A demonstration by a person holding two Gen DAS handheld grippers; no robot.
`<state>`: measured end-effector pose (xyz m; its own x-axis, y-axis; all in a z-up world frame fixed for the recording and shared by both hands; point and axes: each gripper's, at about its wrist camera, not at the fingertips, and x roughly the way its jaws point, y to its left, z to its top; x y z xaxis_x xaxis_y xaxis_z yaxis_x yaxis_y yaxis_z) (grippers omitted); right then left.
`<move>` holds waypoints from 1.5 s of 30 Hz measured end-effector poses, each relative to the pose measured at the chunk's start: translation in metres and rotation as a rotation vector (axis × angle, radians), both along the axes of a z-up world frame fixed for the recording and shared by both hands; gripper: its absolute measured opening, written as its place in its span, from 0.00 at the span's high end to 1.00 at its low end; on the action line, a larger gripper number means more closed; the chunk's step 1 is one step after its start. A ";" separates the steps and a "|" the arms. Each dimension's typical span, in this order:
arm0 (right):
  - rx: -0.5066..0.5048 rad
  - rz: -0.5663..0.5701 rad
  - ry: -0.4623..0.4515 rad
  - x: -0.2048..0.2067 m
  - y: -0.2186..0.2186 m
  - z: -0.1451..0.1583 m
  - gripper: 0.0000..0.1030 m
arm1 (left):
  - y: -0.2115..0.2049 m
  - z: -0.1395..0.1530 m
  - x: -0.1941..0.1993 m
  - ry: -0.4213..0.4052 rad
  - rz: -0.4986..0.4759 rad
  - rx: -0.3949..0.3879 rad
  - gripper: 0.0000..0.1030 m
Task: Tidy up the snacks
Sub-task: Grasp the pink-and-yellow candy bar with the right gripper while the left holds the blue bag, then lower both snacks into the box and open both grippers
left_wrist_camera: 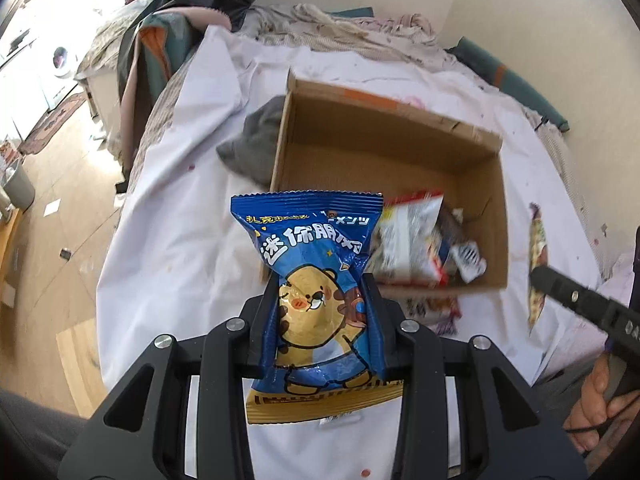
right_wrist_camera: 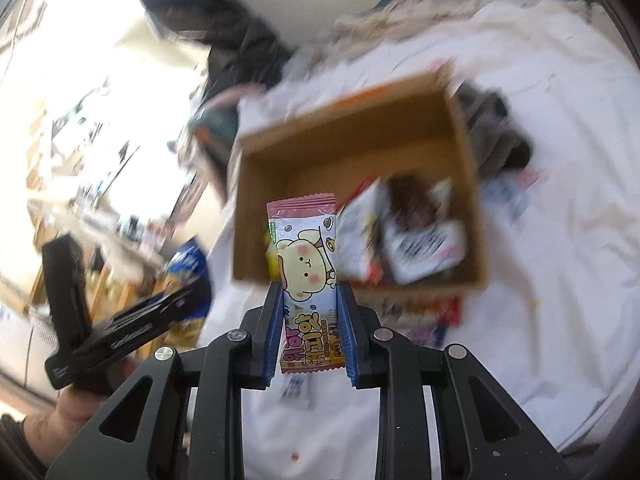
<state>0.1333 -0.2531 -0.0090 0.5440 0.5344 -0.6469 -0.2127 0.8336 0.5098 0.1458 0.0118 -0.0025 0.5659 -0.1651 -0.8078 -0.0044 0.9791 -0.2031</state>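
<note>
While blurred, pink packet (right_wrist_camera: 308,280) between right tongs (right_wrist_camera: 309,292)

The cardboard box (left_wrist_camera: 400,152) stands open at twelve o'clock, its far half bare; snack packets (left_wrist_camera: 416,240) crowd the near right corner.

A lived-in home bedroom: a bed (left_wrist_camera: 168,216) under a white sheet, rumpled bedding (left_wrist_camera: 352,28) by the wall, clothes (left_wrist_camera: 188,20) heaped up, wooden floor (left_wrist_camera: 60,216), a washing machine (left_wrist_camera: 60,60) beyond.
</note>
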 end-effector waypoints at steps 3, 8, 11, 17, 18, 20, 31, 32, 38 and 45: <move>-0.006 -0.053 -0.024 0.016 -0.012 0.009 0.73 | -0.002 0.012 0.017 -0.021 -0.013 0.020 0.69; -0.034 -0.075 -0.035 0.043 -0.019 0.013 0.73 | -0.005 0.022 0.048 -0.035 -0.023 0.030 0.69; -0.071 -0.078 -0.037 0.060 -0.019 0.011 0.73 | -0.008 0.023 0.064 -0.040 -0.028 0.034 0.69; -0.080 -0.110 0.033 0.062 -0.030 -0.012 0.73 | -0.008 -0.013 0.083 -0.009 -0.009 -0.033 0.69; -0.088 -0.114 0.042 0.062 -0.030 -0.016 0.73 | -0.010 -0.019 0.083 -0.007 -0.011 -0.029 0.69; -0.096 -0.121 0.055 0.061 -0.030 -0.023 0.73 | -0.016 -0.031 0.084 0.009 -0.018 0.001 0.69; -0.152 -0.114 0.087 0.074 -0.021 -0.039 0.73 | -0.037 -0.038 0.090 0.032 -0.091 0.046 0.69; -0.157 -0.114 0.087 0.074 -0.020 -0.039 0.73 | -0.036 -0.039 0.090 0.039 -0.090 0.045 0.69; -0.173 -0.110 0.087 0.075 -0.018 -0.040 0.73 | -0.034 -0.045 0.094 0.068 -0.075 0.024 0.69; -0.185 -0.105 0.093 0.075 -0.017 -0.042 0.73 | -0.036 -0.048 0.093 0.065 -0.093 0.027 0.68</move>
